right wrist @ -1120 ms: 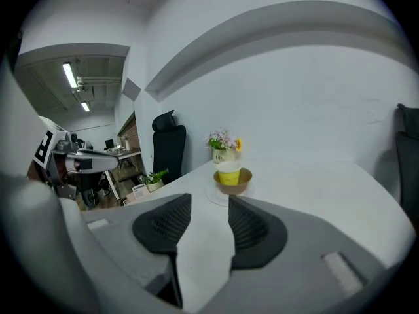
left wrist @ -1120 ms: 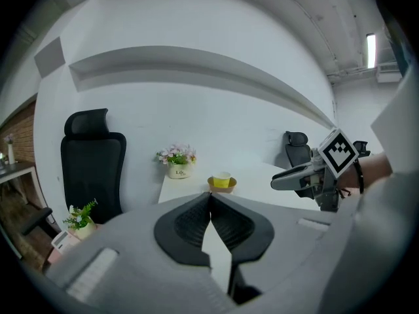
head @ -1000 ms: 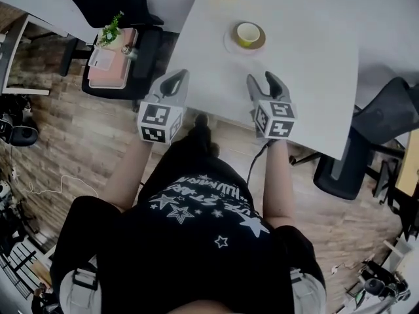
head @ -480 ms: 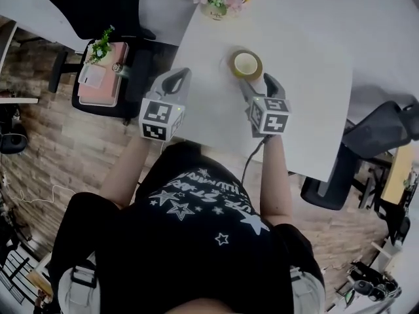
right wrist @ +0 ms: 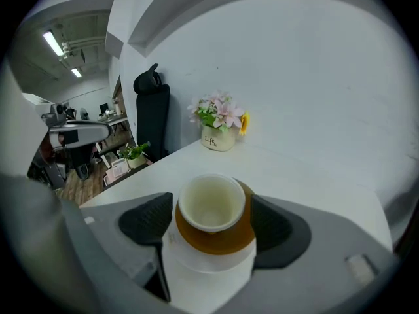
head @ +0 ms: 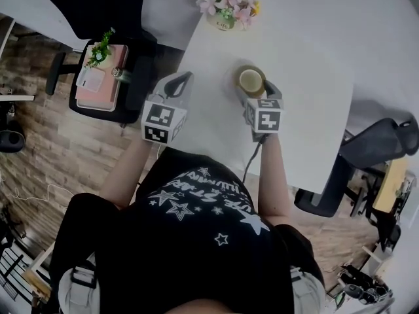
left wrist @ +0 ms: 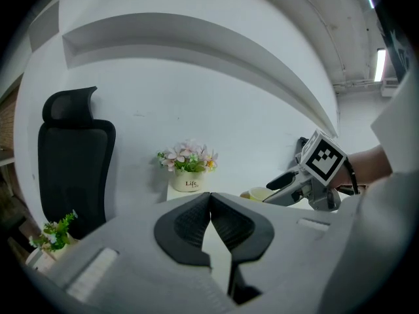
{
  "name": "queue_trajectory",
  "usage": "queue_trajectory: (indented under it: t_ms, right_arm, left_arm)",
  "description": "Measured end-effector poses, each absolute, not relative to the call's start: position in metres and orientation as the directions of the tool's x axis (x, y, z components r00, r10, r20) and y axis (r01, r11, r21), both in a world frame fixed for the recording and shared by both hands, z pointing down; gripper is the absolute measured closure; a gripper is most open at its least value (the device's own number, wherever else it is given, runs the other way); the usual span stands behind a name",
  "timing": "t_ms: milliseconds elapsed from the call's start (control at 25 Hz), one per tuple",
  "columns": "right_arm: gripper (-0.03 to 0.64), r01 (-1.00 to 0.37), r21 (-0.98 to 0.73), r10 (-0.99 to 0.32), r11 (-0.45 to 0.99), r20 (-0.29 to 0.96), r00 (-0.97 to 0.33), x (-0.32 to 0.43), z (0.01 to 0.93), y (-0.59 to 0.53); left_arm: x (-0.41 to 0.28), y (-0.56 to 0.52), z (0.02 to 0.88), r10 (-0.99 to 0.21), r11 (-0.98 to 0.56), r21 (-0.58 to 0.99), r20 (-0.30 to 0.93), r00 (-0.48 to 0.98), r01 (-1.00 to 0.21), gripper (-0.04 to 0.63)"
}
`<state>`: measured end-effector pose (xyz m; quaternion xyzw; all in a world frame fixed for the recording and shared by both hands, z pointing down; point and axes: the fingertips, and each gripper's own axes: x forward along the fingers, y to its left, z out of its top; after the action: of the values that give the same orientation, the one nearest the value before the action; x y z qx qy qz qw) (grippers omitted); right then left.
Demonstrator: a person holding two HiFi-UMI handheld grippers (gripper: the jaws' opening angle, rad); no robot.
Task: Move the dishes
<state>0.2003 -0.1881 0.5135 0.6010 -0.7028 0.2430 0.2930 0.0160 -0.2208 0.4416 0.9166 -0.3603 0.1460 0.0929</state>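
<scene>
The white table (head: 314,51) fills the upper right of the head view. A white pot of pink flowers (head: 224,19) stands on it at top centre of the frame, near the table's left edge. A brown saucer (right wrist: 216,235) carrying a cream cup (right wrist: 211,203) sits at frame centre, well apart from the pot.

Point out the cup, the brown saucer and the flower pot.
cup (right wrist: 211,205): right gripper view, inside bottom.
brown saucer (right wrist: 219,243): right gripper view, near rim.
flower pot (right wrist: 218,140): right gripper view, front wall.

Office w/ desk (head: 314,51), swivel chairs (head: 378,141)
</scene>
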Motion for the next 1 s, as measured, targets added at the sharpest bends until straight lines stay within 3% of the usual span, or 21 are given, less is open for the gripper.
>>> queue_trajectory:
  t_ms: [560,1000]
  right_arm:
    - [0.264,-0.969,0.032,-0.626,0.245,0.768,-0.133,0.196,0.522,-0.2]
    - [0.265,-0.944,0.024,-0.668,0.329,0.712,-0.215,0.196,0.489,-0.199]
  left_arm:
    - [0.028,-0.232,0.449,-0.601,-0.742,0.1,0.34,0.723,-0.663,0.584]
    - [0.016,-0.214,0.438,-0.684,-0.667,0.054,0.351,0.639,-0.743,0.584]
